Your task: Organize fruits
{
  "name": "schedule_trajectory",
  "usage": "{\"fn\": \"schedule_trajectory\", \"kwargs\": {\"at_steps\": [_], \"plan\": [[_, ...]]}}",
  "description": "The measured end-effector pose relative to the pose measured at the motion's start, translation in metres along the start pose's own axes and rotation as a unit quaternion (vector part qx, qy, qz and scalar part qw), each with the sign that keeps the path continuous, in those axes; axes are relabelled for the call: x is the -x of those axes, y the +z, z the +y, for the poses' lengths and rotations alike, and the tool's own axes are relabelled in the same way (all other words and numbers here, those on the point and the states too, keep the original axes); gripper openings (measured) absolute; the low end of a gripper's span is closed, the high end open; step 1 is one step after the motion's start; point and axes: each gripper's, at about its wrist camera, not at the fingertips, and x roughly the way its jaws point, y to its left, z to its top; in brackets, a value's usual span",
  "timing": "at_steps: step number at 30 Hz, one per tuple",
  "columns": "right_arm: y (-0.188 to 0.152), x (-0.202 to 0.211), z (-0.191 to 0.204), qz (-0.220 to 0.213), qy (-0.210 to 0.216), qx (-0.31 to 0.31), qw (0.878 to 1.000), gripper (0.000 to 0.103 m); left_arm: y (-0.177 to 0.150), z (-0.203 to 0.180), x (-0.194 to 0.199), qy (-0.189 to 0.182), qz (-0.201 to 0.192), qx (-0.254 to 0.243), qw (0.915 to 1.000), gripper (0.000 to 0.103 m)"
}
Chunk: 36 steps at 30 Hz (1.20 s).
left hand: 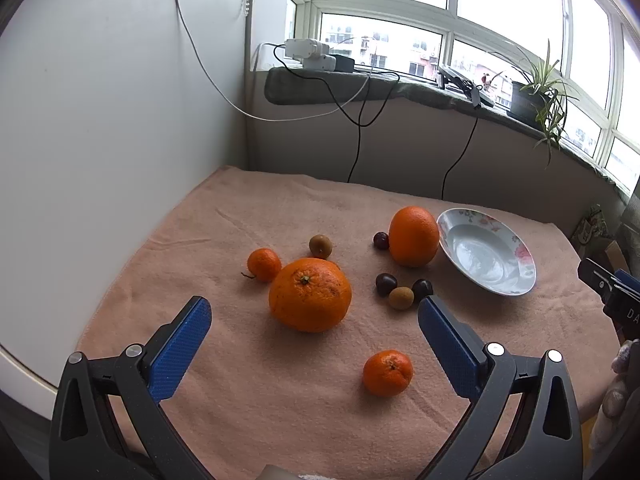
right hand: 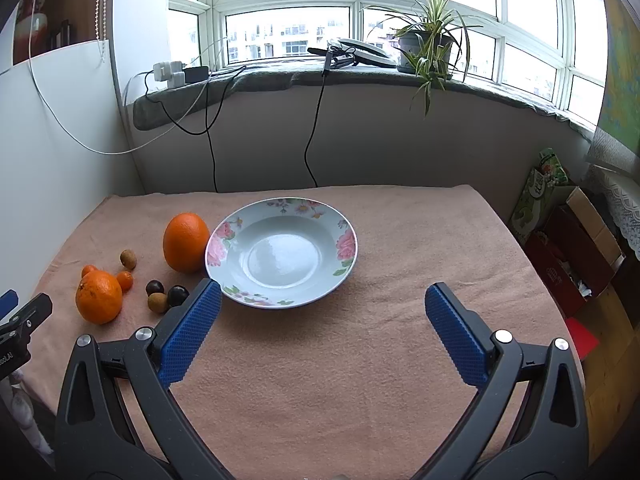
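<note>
On the pink towel lie a big orange [left hand: 310,294], a second big orange [left hand: 414,235] beside the flowered plate [left hand: 516,254], two small mandarins [left hand: 264,264] [left hand: 388,372], dark cherries [left hand: 386,283] and brown longans [left hand: 401,297]. My left gripper [left hand: 314,314] hovers open just short of the near orange, holding nothing. My right gripper [right hand: 323,300] stands open over the towel before the empty plate [right hand: 344,240]; the oranges [right hand: 186,242] [right hand: 99,296] lie to its left.
A white board [left hand: 100,120] walls the left side. Behind the table runs a windowsill with chargers, cables [right hand: 312,140] and a potted plant [right hand: 426,46]. Cardboard boxes [right hand: 576,248] stand on the floor to the right of the table.
</note>
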Motion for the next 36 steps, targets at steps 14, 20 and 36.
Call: {"fn": "schedule_trajectory", "kwargs": {"at_steps": [14,20,36], "plan": [[-0.0006,0.0000,0.0000,0.002,0.004,-0.002,1.000,0.103,-0.0008,-0.0030,0.0004,-0.004,0.004,-0.001,1.0000,0.103],[-0.0009,-0.0002,0.0006,0.003,0.005,-0.002,1.000,0.103,0.0006,-0.0040,0.0038,-0.005,-0.001,-0.002,1.0000,0.103],[-0.0018,-0.0013,0.0018,0.008,0.007,-0.001,1.000,0.103,0.0001,-0.0038,0.0013,-0.005,0.002,0.001,1.0000,0.103]]}}
